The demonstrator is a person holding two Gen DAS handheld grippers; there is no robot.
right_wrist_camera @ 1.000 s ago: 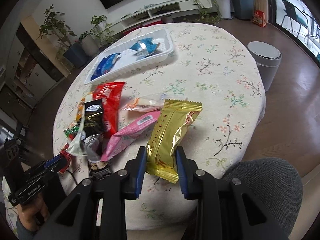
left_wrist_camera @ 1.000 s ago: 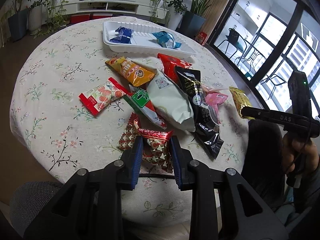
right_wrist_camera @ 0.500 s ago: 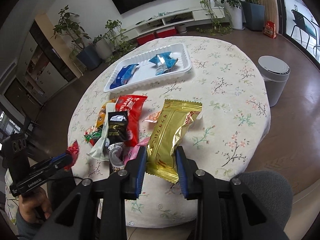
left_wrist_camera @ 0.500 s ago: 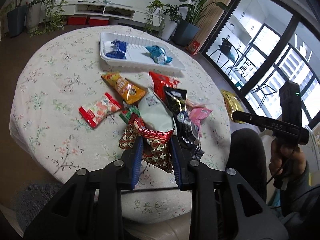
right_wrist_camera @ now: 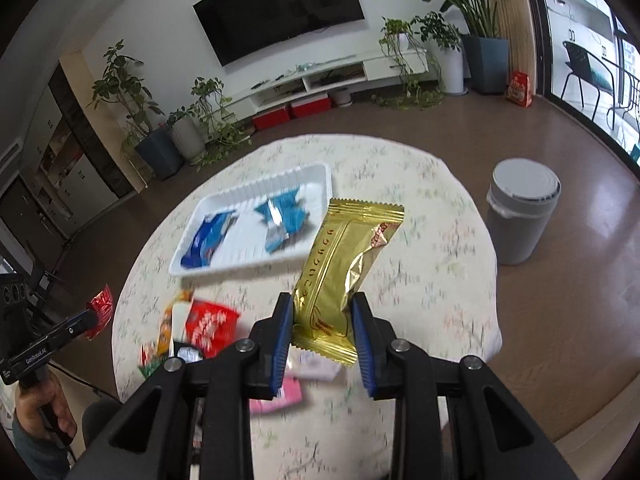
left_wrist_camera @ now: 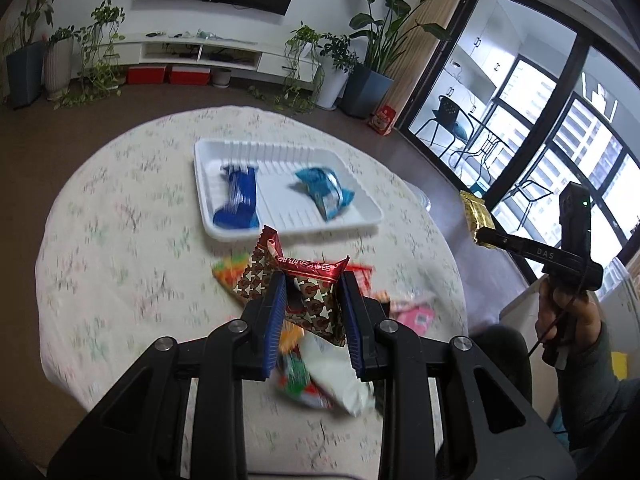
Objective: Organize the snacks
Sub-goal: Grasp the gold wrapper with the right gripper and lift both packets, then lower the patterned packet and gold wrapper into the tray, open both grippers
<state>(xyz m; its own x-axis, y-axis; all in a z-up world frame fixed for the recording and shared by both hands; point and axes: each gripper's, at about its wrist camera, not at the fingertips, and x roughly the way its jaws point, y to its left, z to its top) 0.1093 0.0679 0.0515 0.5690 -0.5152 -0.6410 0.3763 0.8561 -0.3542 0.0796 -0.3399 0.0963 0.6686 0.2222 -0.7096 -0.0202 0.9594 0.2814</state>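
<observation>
Motion blur smears the loose snack packets [left_wrist_camera: 320, 376] near the front edge of the surface [left_wrist_camera: 120, 280], so their labels cannot be read; the left gripper [left_wrist_camera: 314, 312] partly hides them. Its jaws are clamped on a red star-patterned packet [left_wrist_camera: 308, 292], held above the surface. The right gripper [right_wrist_camera: 322, 340] has its jaws clamped on a gold packet [right_wrist_camera: 340, 264], also in the air. Toward the far edge a white tray [left_wrist_camera: 280, 152] holds a dark blue packet [left_wrist_camera: 238, 200] and a light blue packet [left_wrist_camera: 326, 192]. A floral cloth covers the round surface; a grey bin [right_wrist_camera: 520, 216] stands on the wooden floor.
</observation>
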